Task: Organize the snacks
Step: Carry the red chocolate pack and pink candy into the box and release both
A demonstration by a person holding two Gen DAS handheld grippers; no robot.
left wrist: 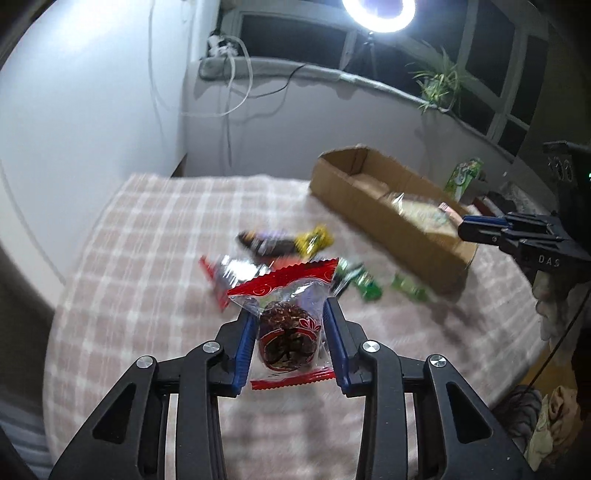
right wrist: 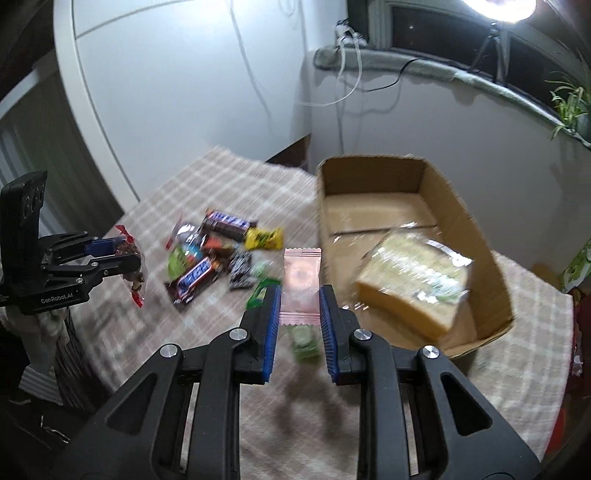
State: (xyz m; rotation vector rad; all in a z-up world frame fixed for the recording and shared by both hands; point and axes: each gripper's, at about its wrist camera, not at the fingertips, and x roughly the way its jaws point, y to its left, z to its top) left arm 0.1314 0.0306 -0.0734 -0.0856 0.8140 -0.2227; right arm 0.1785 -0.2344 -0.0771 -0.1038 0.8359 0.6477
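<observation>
Both grippers loaded, mid-carry. Left gripper (left wrist: 290, 332) clamped on a red-edged clear packet (left wrist: 291, 325) with a dark snack inside, held up over the near part of the plaid-covered table (left wrist: 147, 258). Right gripper (right wrist: 300, 314) pinching a pink sachet (right wrist: 301, 284), also off the cloth, just beside the near left wall of the cardboard box (right wrist: 480, 236).

Step in hand, by the look of it: ferrying picked snacks to the box. Next move probably calling for a short swing right and forward with the sachet to clear the box wall, then letting go over the bare cardboard floor; a longer trip across the table for the left packet.

Further out: loose pile of snacks (right wrist: 218, 254) mid-table, chocolate bars, a yellow packet, green wrappers, all blurred. Already in the box, a big wrapped bread loaf (right wrist: 413, 280) filling its near end, so free space only at the far end. Beyond, wall, dangling cables, ring light (left wrist: 378, 14), potted plant (left wrist: 439, 81) on the sill.
</observation>
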